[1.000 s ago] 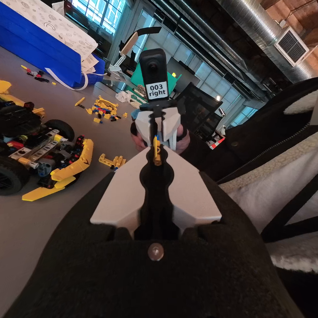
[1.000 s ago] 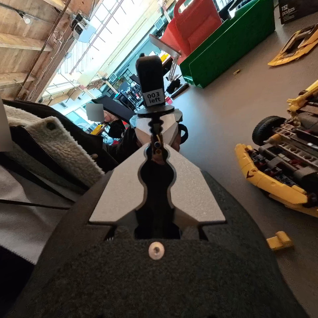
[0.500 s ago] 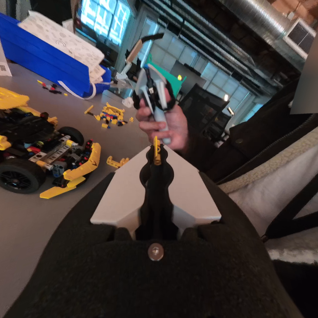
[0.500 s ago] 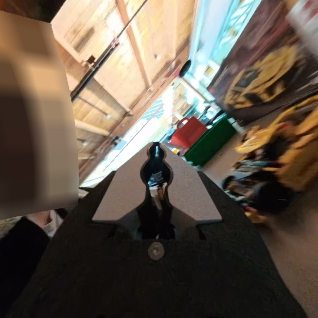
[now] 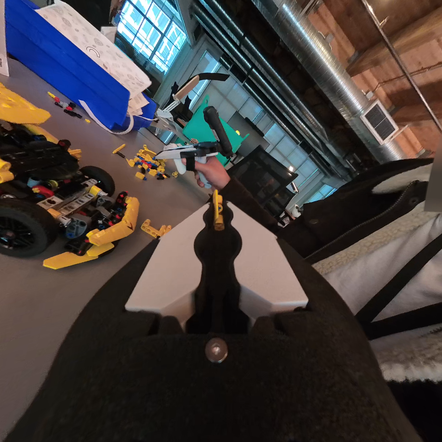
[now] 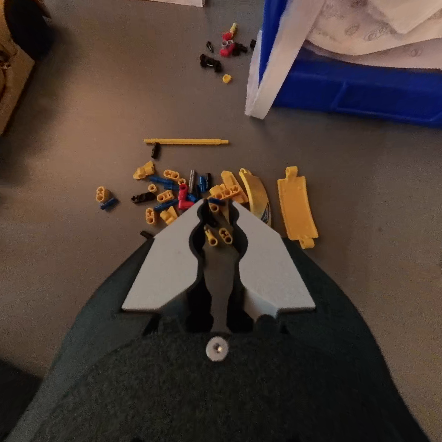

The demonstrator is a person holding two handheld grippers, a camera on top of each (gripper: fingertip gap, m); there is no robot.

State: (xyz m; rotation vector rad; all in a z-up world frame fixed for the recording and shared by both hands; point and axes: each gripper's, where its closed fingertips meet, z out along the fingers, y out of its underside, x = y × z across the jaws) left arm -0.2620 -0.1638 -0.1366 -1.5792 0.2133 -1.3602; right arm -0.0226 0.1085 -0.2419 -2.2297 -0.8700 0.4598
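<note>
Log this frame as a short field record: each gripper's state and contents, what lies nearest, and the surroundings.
left gripper: shut on small yellow piece, held off the table
right gripper: open, empty, over the loose pile of pieces
beside pile: yellow curved panel, long yellow axle
surroundings: yellow and black model car, blue bin, grey table
</note>
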